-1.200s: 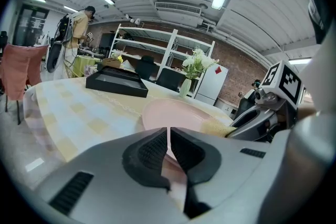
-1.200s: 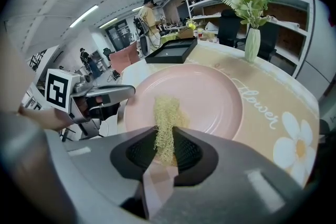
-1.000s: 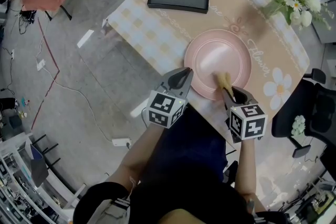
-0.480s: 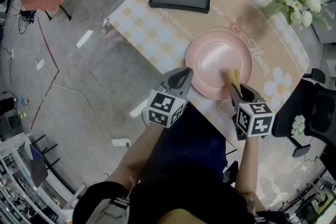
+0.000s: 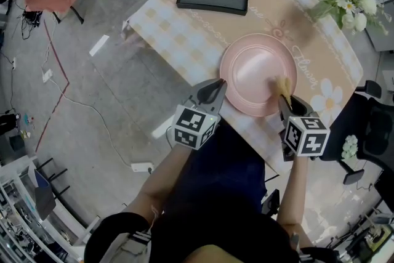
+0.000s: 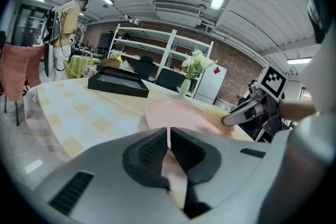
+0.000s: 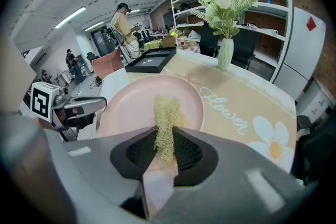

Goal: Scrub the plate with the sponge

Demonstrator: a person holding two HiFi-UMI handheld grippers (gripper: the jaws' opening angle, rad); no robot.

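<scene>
Now our left gripper (image 5: 217,86) pinches the rim of the plate (image 5: 252,68) while our right gripper (image 5: 284,98) clamps the sponge (image 5: 282,84) — push too hard and we could tip it off the table (image 5: 184,40).

The right tool (image 5: 283,99) slides across the pink plate (image 5: 252,71), carrying the yellow sponge (image 5: 283,84) pinched in its jaws. A second ago the sponge sat near the plate's lower middle; now it presses on the plate's right side, close to the rim. The tool's marker cube (image 5: 306,135) has drifted to the right with it, further from the person's body.
</scene>
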